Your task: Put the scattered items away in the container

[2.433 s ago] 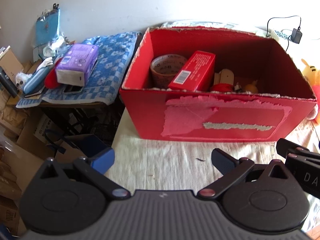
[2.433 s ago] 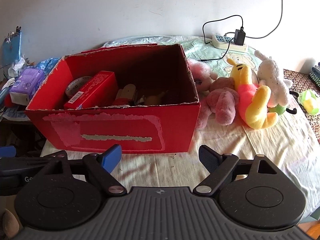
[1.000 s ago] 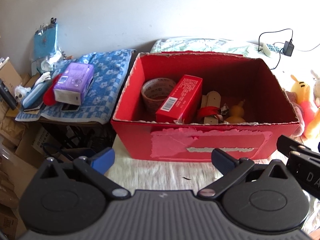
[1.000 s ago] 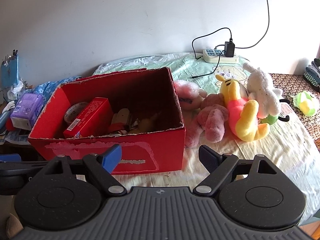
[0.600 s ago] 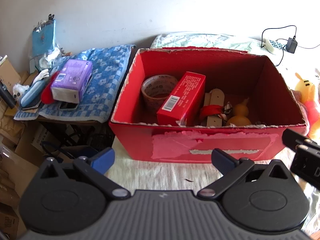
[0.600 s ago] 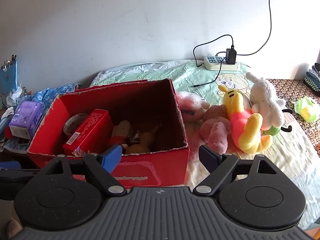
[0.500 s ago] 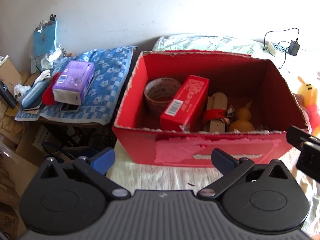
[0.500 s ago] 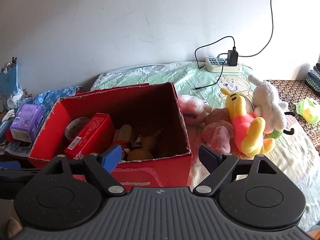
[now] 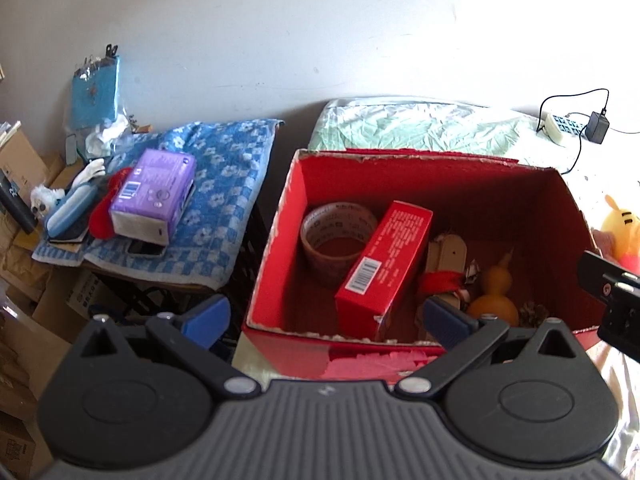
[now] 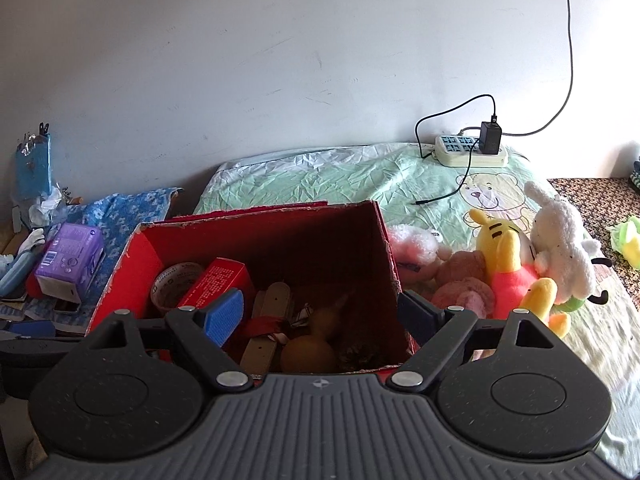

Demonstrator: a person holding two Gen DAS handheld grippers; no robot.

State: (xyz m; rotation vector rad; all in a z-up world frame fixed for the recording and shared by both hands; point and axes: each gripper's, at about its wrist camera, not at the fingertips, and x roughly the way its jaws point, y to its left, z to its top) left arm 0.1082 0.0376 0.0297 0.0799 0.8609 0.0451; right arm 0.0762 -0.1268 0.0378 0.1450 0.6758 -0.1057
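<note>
A red cardboard box [image 9: 424, 168] [image 10: 376, 240] stands open on the bed. Inside lie a tape roll [image 9: 338, 236] [image 10: 172, 284], a red carton [image 9: 386, 264] [image 10: 218, 278], wooden pieces with a red band [image 9: 444, 276] [image 10: 268, 320], a yellow gourd [image 9: 494, 296] [image 10: 310, 350] and a pine cone [image 9: 532, 314]. My left gripper [image 9: 326, 316] hangs open and empty over the box's near left wall. My right gripper [image 10: 320, 312] is open and empty above the box's near right part. Its body shows at the right edge of the left wrist view.
Plush toys [image 10: 516, 268] lie right of the box on the sheet. A power strip with charger and cable [image 10: 472, 148] sits by the wall. Left of the bed, a blue checked cloth [image 9: 224, 196] holds a purple pack [image 9: 154, 196] and clutter; cardboard boxes [image 9: 24, 280] stand below.
Both grippers have risen and moved forward over the box, so its inside now shows from above. Both stay open and empty. Nothing in the box has moved.
</note>
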